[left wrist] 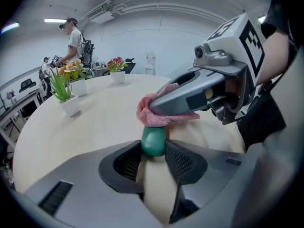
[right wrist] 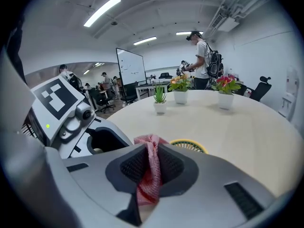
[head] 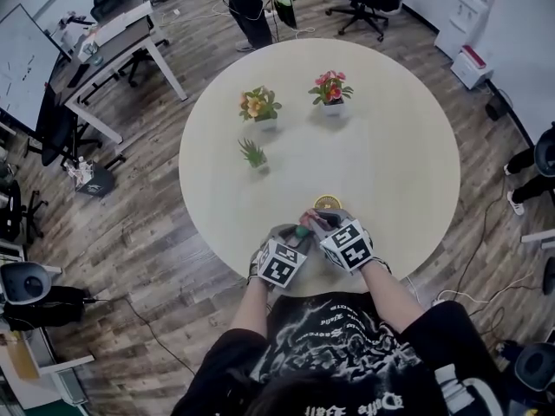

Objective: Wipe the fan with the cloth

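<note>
Our left gripper (left wrist: 153,150) fingers clamp the fan's green handle (left wrist: 153,137); our right gripper (right wrist: 152,161) fingers pinch the pink cloth (right wrist: 148,144) just above it.

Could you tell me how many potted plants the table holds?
3: orange-flowered plant far left, pink-flowered plant far right, small green plant nearer, left. None seems hidden.

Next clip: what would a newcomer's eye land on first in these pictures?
The two grippers are close together at the near edge of the round table. The right gripper is clamped on a pink cloth, and the left gripper on a green handle just under that cloth. Right behind them sits the small yellow fan, and three potted plants stand further back on the table.
</note>
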Demonstrator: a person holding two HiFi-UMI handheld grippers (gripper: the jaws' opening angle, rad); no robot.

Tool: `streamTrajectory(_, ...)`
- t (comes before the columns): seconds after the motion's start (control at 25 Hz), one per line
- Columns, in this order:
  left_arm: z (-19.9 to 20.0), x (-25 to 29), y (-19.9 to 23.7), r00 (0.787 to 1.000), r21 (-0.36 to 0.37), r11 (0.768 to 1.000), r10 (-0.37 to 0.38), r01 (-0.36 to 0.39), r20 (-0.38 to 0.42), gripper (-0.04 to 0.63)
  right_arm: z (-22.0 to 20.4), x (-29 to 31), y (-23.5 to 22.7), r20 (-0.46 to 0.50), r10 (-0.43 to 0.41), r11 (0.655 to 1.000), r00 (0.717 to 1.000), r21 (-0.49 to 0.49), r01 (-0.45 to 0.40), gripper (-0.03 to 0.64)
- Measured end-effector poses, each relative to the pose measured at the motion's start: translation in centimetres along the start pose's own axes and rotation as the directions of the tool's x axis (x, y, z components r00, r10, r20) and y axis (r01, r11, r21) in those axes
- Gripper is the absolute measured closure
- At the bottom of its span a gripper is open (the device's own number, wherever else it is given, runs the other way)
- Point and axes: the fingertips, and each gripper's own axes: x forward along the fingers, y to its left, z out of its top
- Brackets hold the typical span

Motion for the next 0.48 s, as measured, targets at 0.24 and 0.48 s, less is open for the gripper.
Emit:
streamTrajectory(0.24, 0.0, 0.1, 0.0, 1.000, -0.004, 1.000, -0.002, 0.002, -0.001, 0.417, 0.0, -0.2, -1.3, 0.037, -0.021, 0.990, 0.999, 0.143, 0.015, 0.560)
streamTrajectory(0.48, 0.0, 0.0, -0.1, 1.000, -0.002, 1.000, 0.000, 0.000, -0.003, 0.419, 0.4, -0.2, -1.9, 0.065, -0.031, 0.974, 0.997, 0.227, 0.016, 0.565)
